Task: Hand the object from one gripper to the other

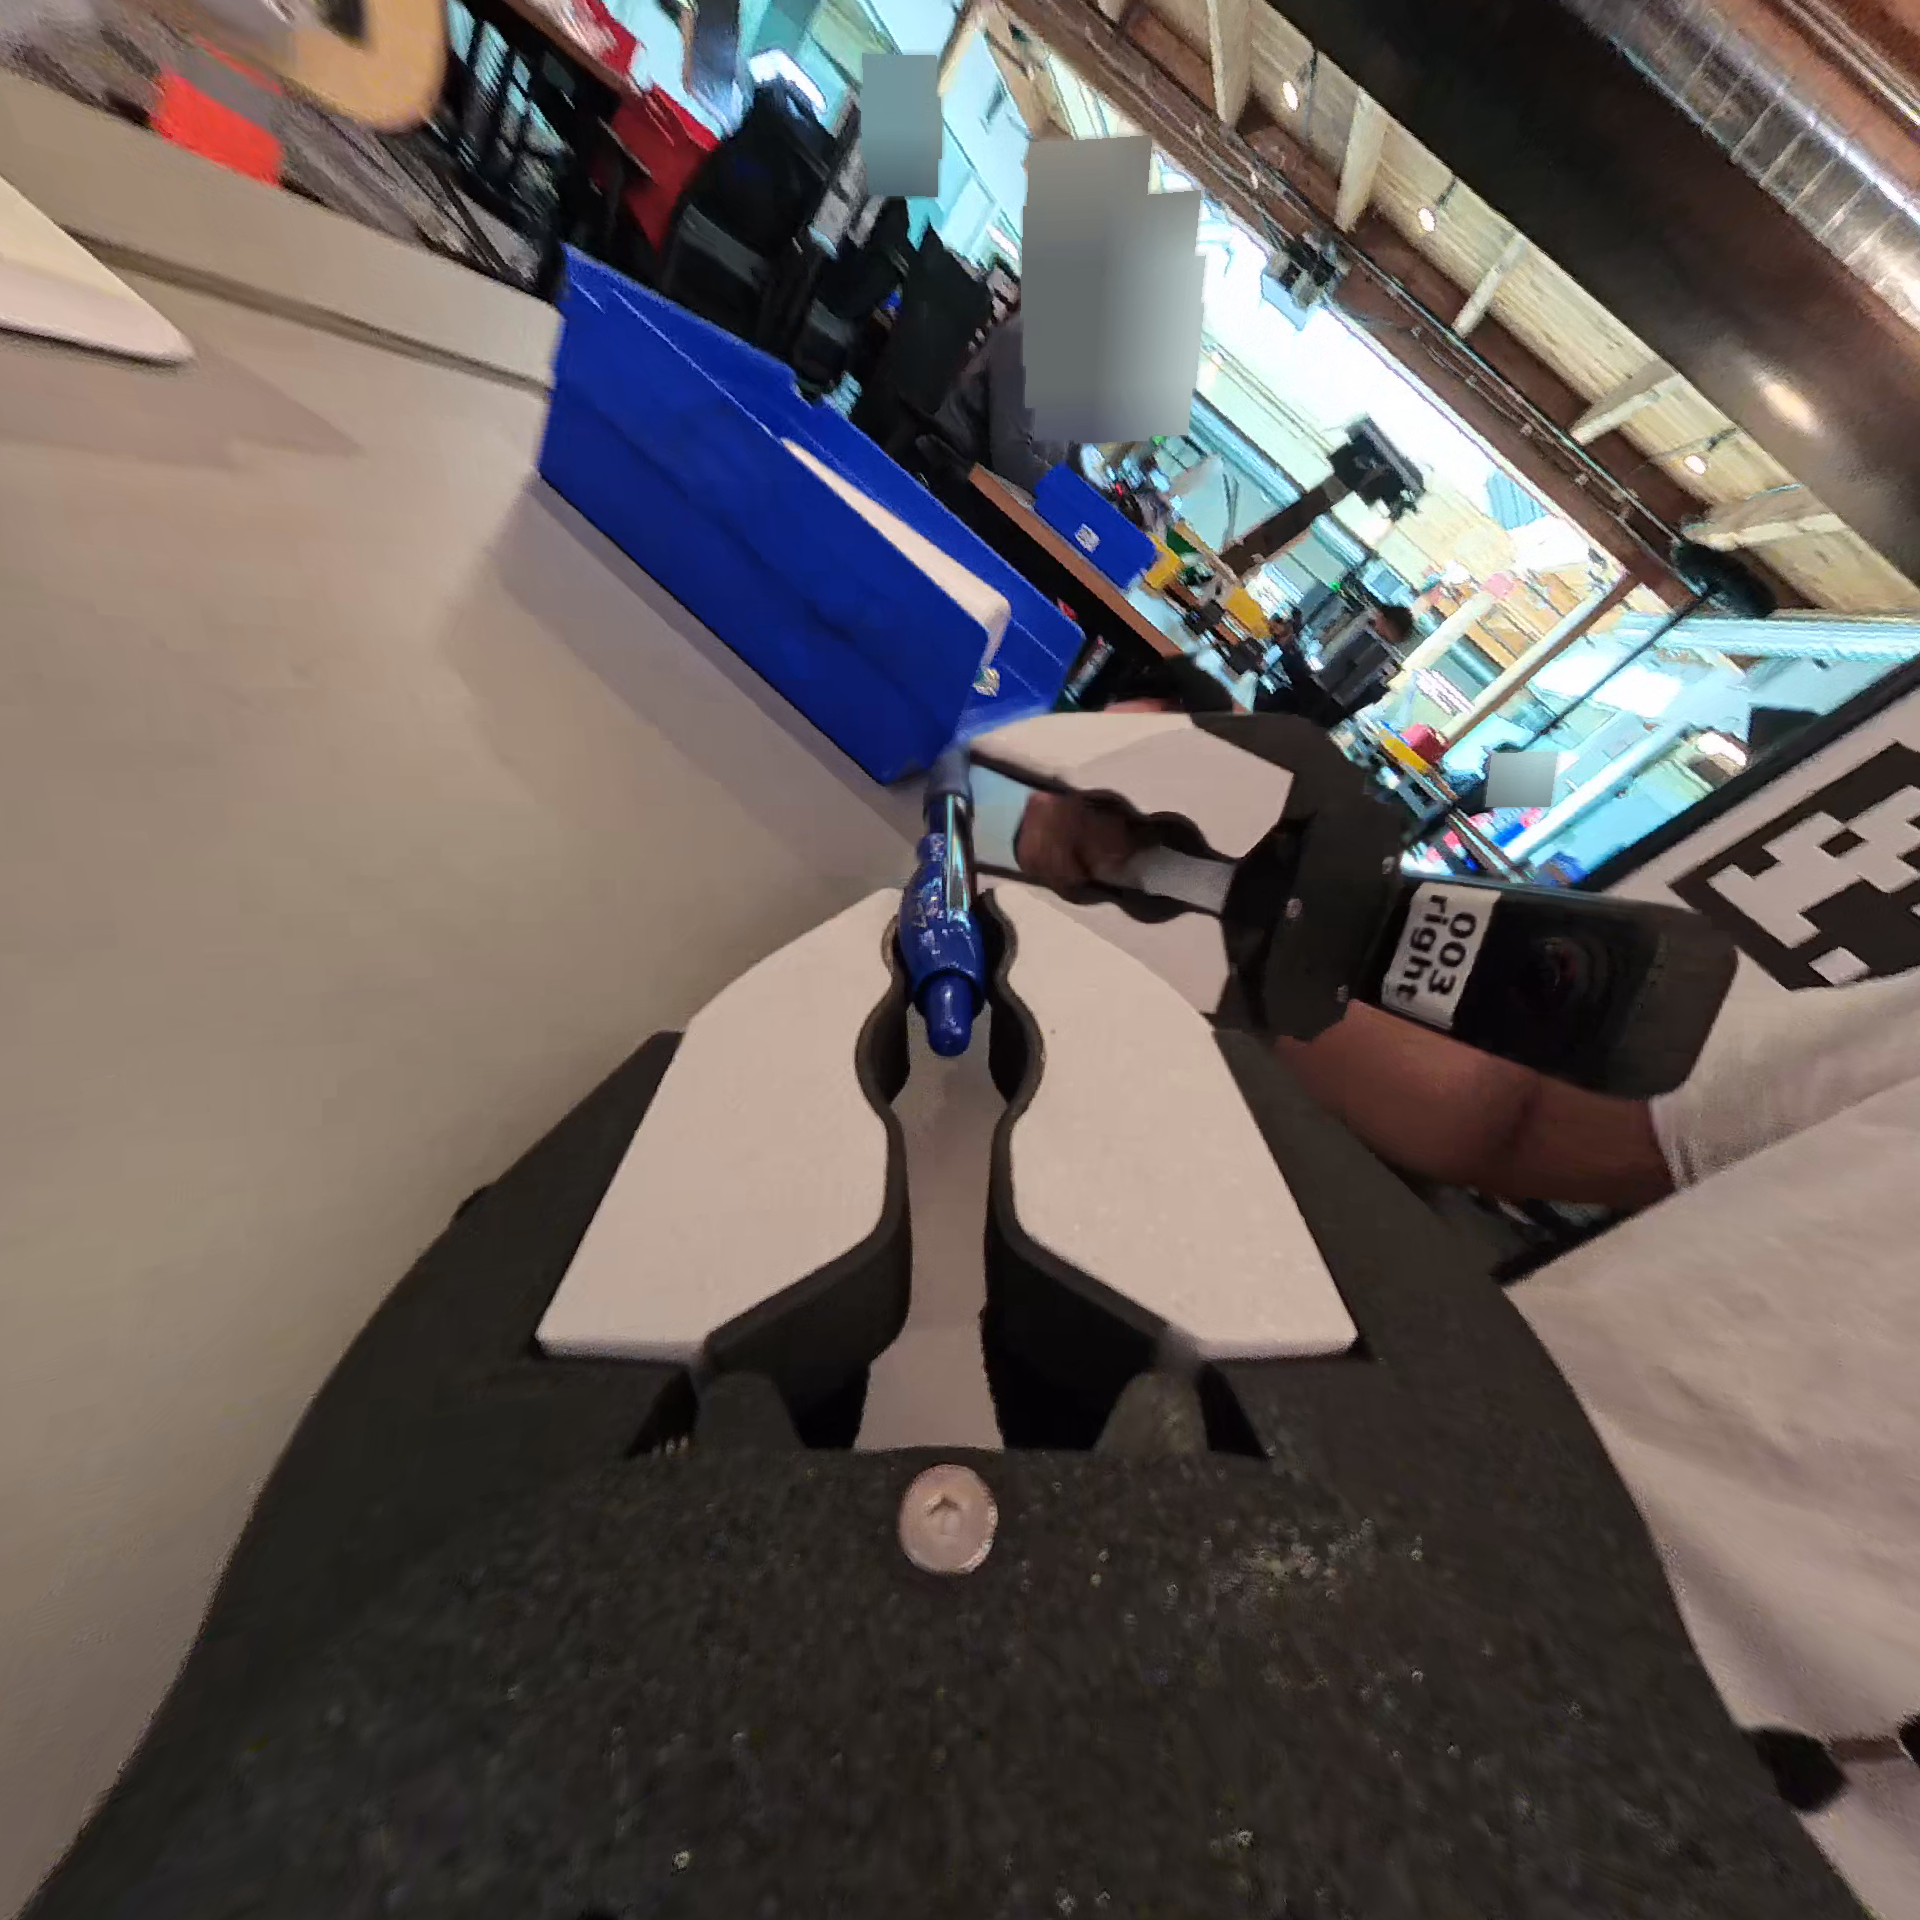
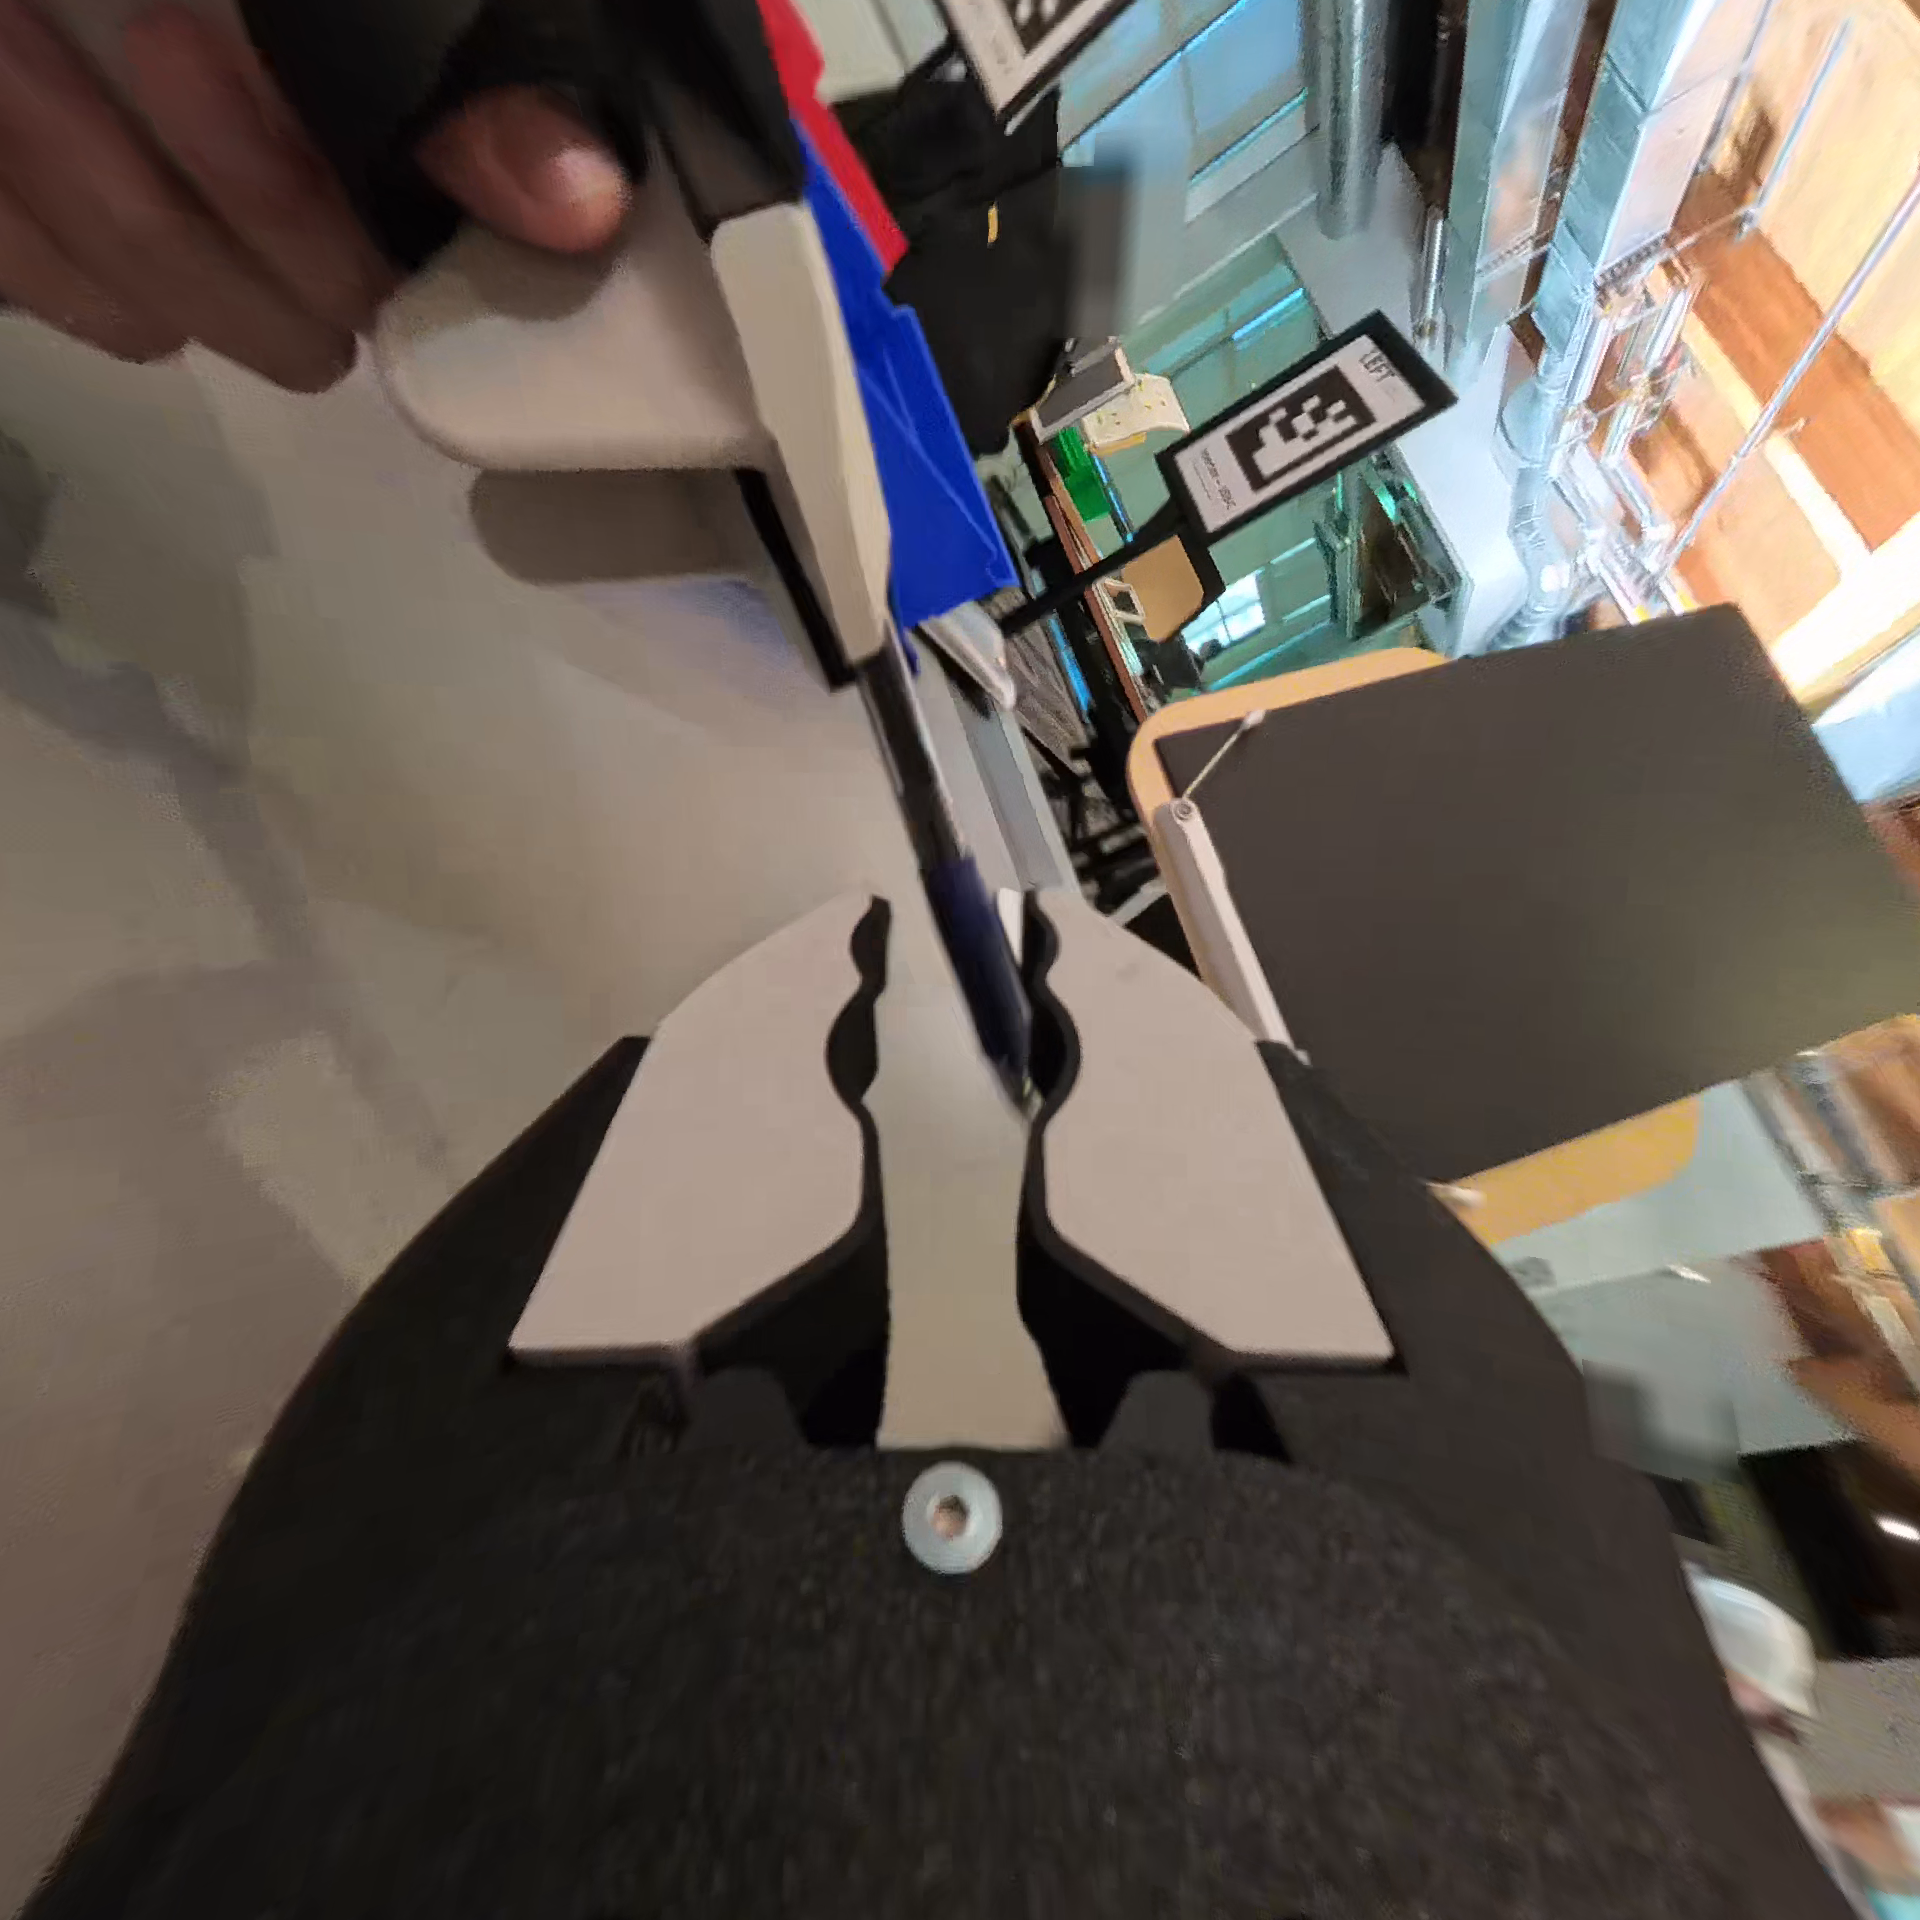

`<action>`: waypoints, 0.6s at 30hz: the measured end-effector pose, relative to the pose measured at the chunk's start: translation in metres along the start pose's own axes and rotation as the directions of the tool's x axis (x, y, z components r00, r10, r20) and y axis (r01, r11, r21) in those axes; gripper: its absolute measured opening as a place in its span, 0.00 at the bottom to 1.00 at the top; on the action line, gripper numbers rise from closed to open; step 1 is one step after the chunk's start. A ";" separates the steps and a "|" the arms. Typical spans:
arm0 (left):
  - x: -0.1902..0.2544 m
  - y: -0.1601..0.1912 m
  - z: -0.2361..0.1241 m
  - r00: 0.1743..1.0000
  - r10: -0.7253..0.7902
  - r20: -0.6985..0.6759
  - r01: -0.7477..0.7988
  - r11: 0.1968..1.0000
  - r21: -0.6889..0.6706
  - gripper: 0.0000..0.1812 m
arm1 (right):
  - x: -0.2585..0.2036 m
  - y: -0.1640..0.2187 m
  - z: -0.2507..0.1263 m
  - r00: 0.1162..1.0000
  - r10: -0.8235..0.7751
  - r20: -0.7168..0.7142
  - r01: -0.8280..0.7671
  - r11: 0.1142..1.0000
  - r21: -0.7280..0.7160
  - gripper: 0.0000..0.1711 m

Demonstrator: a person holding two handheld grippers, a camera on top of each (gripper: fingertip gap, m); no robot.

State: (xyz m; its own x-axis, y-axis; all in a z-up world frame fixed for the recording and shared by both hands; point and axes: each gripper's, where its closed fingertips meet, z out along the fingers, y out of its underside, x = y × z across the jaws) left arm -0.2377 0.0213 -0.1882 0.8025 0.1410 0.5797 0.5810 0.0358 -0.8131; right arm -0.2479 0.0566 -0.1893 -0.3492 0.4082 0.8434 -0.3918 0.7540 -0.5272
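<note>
left gripper (image 1: 943,925): fingers closed on the clicker end of a slim blue plastic pen (image 1: 940,940) with chrome clip | right gripper (image 2: 956,935): fingers slightly parted around the pen's tip end, grip uncertain | pen spans both, held above the pale grey tabletop (image 1: 260,727) | blue plastic bin (image 1: 748,499) behind

pen (image 1: 940,935) between left gripper (image 1: 943,925) fingers | right gripper (image 1: 982,821) at its far end | bin (image 1: 748,520) behind, on table (image 1: 260,727)
</note>
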 end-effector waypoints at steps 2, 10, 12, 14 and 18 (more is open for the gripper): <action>-0.010 -0.013 -0.012 1.000 0.000 0.031 -0.002 0.998 0.063 0.05 | 0.001 0.006 -0.001 0.995 0.098 0.027 -0.099 0.995 0.026 0.15; -0.001 -0.053 -0.040 0.998 0.023 -0.062 -0.001 0.942 0.335 0.05 | 0.006 -0.014 0.003 0.345 0.857 0.382 -0.923 0.383 -0.026 0.28; 0.009 -0.054 -0.036 0.994 0.033 -0.100 0.005 0.935 0.356 0.05 | 0.005 -0.029 -0.001 0.055 0.848 0.528 -0.989 0.119 -0.089 0.33; 0.017 -0.050 -0.029 0.991 0.052 -0.120 -0.006 0.934 0.356 0.05 | 0.007 -0.037 -0.004 -0.104 0.803 0.587 -0.990 -0.027 -0.138 0.30; 0.029 -0.040 -0.013 0.987 0.084 -0.136 -0.035 0.946 0.324 0.06 | 0.013 -0.046 -0.007 -0.253 0.724 0.642 -0.967 -0.176 -0.182 0.26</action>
State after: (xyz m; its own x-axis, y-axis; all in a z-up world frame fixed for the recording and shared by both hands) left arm -0.2355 0.0114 -0.1380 0.8592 0.0074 0.5115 0.4772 0.3490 -0.8065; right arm -0.2285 0.0311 -0.1534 -0.7416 0.1125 -0.6613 0.5620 -0.4340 -0.7041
